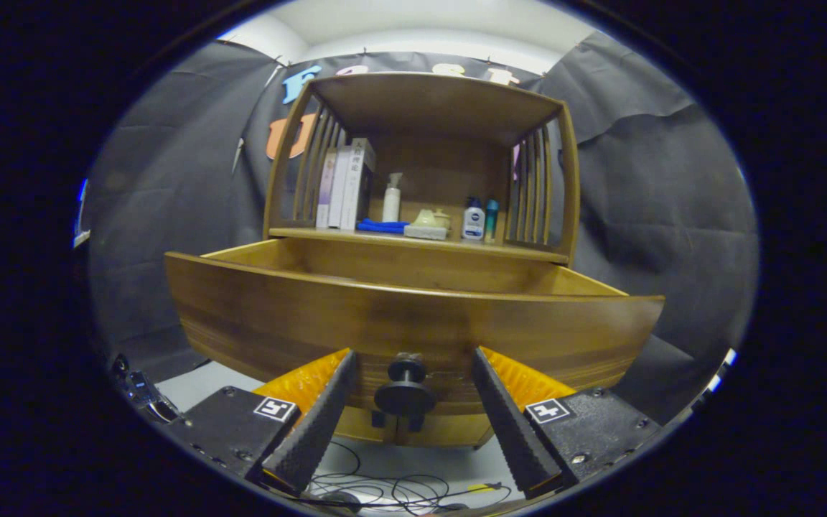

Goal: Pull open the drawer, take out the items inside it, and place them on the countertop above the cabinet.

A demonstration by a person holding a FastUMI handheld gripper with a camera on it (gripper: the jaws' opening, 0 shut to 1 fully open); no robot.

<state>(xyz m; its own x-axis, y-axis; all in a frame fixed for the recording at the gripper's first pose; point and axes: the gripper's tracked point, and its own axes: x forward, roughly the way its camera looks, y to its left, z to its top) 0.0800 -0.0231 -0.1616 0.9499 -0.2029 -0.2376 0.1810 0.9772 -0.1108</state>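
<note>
The drawer [413,316] is standing pulled out of the cabinet [424,143], its wide wooden front spreading just ahead of the hand-held gripper [411,391] and hiding whatever is lying inside; only the top of its side and back walls is showing. The drawer's dark round knob [405,391] is sitting between the two fingers [313,424], which are spread wide apart and touching neither the knob nor the wood, so the hand-held gripper is open.

Beyond the drawer, the countertop [543,253] above it is already carrying several things under the cabinet's upper shelf. A row of upright books [345,188] is leaning against the slatted side beyond the left finger. Next to them a blue cloth [381,226] is lying flat, with a white pump bottle [392,197] standing behind it. Near the middle a pale, rounded thing [429,219] is resting on a small white box [426,232]; what it is cannot be told. Further toward the right finger's side a small white bottle with a blue label [473,220] and a slim teal tube [491,219] are standing side by side, close to the other slatted side.

Below the drawer front, thin black cables [399,492] are trailing loosely over the pale floor [198,384] between the fingers.
</note>
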